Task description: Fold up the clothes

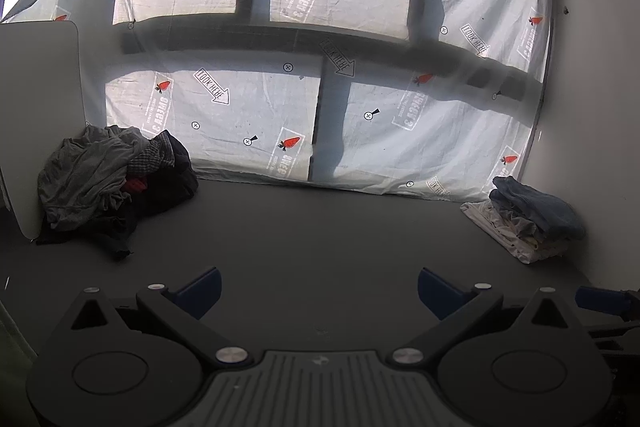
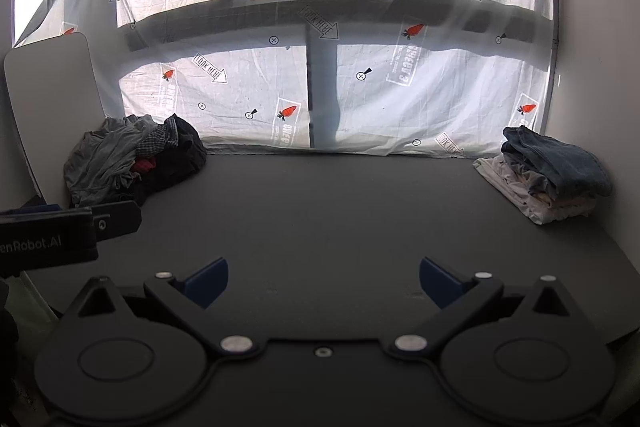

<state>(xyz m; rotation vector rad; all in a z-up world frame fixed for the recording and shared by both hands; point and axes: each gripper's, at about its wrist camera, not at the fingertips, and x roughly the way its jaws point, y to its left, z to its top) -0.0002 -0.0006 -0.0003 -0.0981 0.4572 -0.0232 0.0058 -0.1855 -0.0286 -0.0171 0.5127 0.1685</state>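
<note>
Across backdrop sheet [image 2: 400,99]: "LOOK HERE" arrows, possibly "OMEGA 3".

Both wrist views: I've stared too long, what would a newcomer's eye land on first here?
Probably the backlit white sheet printed with red carrots and "LOOK HERE" arrows, covering the far window. Next, the crumpled pile of clothes at the table's far left, opposite the folded stack at far right. Both the left gripper and right gripper are open, holding nothing.
</note>
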